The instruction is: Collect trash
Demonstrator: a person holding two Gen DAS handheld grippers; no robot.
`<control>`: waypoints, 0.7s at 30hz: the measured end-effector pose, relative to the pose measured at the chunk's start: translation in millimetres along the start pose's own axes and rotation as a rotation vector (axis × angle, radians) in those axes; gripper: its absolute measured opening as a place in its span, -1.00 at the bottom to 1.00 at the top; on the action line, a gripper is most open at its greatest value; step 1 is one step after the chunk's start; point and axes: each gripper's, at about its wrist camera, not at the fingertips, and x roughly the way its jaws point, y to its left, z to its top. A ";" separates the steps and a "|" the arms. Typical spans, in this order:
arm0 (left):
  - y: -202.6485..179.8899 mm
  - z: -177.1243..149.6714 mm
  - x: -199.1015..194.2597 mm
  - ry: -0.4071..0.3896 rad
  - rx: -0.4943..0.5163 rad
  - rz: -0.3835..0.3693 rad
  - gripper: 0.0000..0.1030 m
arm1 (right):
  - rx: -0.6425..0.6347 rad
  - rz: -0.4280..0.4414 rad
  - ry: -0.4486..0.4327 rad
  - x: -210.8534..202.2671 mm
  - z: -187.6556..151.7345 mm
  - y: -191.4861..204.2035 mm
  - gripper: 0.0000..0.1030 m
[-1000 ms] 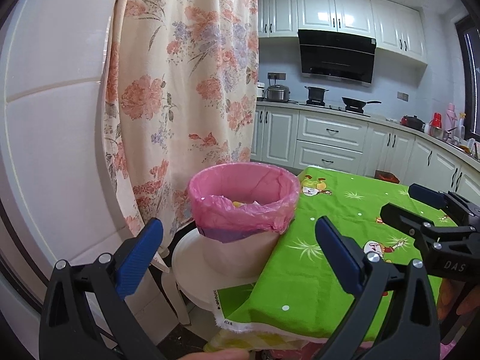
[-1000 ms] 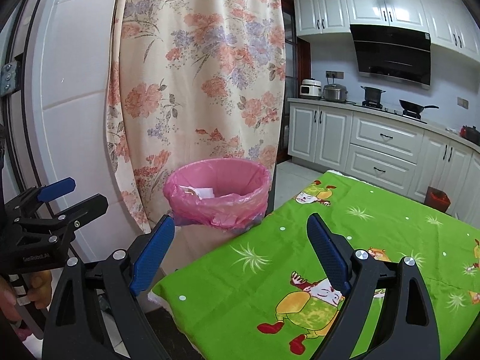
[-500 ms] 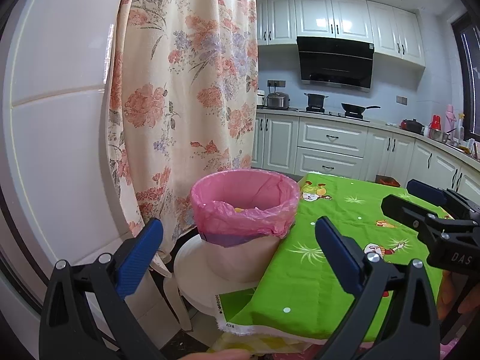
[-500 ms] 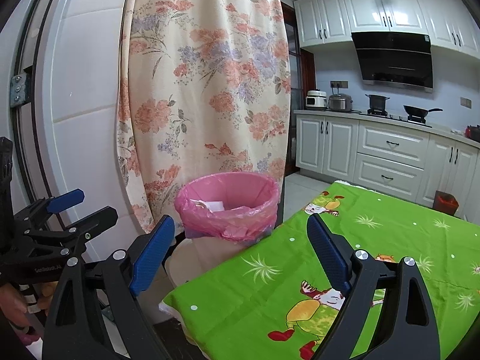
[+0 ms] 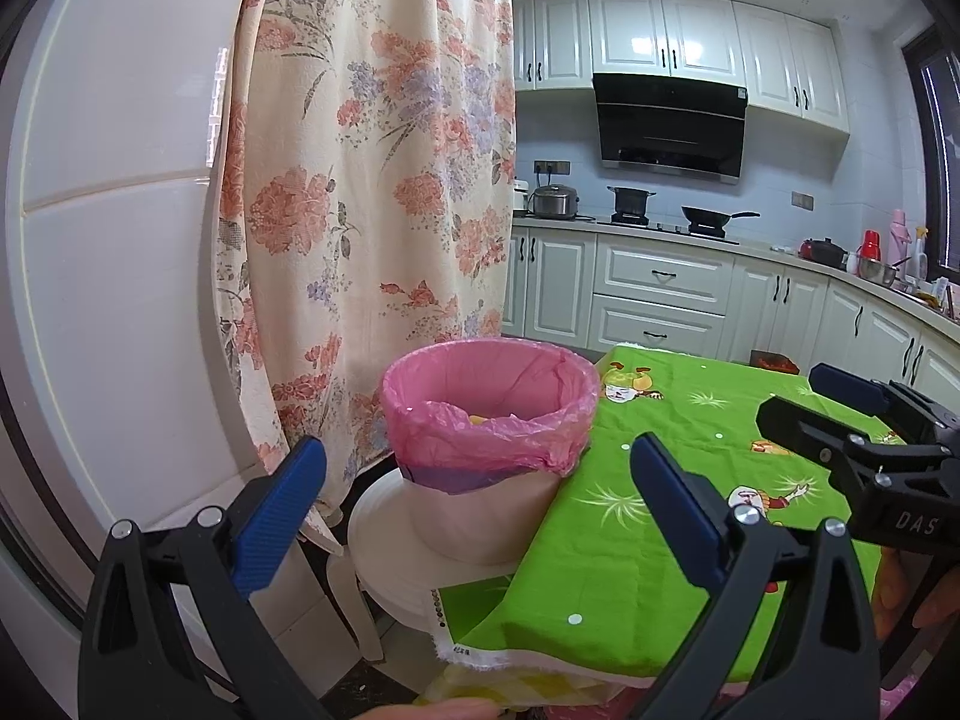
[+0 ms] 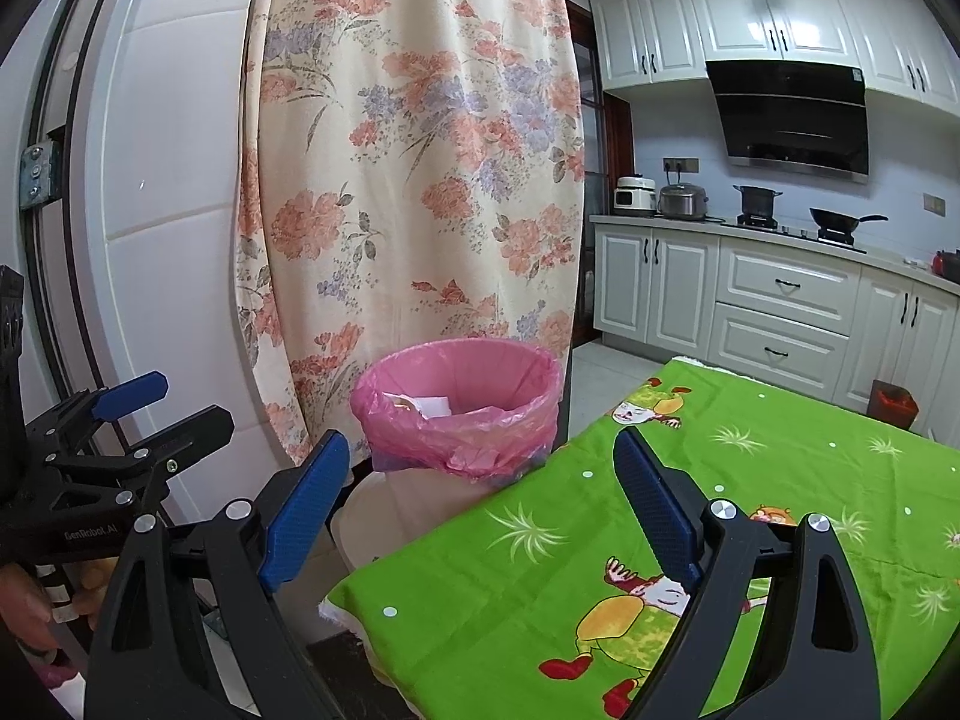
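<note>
Both claws have drawn back and risen a little; the left claw (image 5: 477, 474) and right claw (image 6: 480, 474) gape empty. The bin (image 5: 489, 414) sits mid-frame beside the desk (image 5: 660, 516), perhaps holding scraps.

A table (image 6: 690, 516) draped in a green cartoon-print cloth (image 5: 672, 480); the bin (image 5: 489, 450) sits on a white stool (image 5: 390, 558) beside it.

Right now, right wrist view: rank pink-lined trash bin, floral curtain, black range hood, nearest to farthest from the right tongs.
1. Pink-lined trash bin: just ahead of the open right tongs, beside the green tablecloth's edge.
2. Floral curtain: hanging directly behind the bin.
3. Black range hood: on the far kitchen wall, upper right.
</note>
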 end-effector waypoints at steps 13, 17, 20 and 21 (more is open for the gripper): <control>1.1 0.7 0.8 0.000 -0.005 -0.001 0.91 | -0.001 0.002 0.004 0.8 -0.7 0.9 0.64; 0.8 0.2 0.9 0.001 -0.003 0.000 0.91 | -0.001 0.002 0.004 0.8 -0.7 1.0 0.64; 1.3 0.2 0.8 0.002 -0.007 -0.001 0.91 | 0.000 0.003 0.004 0.6 -0.7 0.9 0.64; 1.3 0.4 0.9 0.002 -0.006 -0.002 0.91 | 0.000 0.003 0.005 0.5 -1.1 1.2 0.64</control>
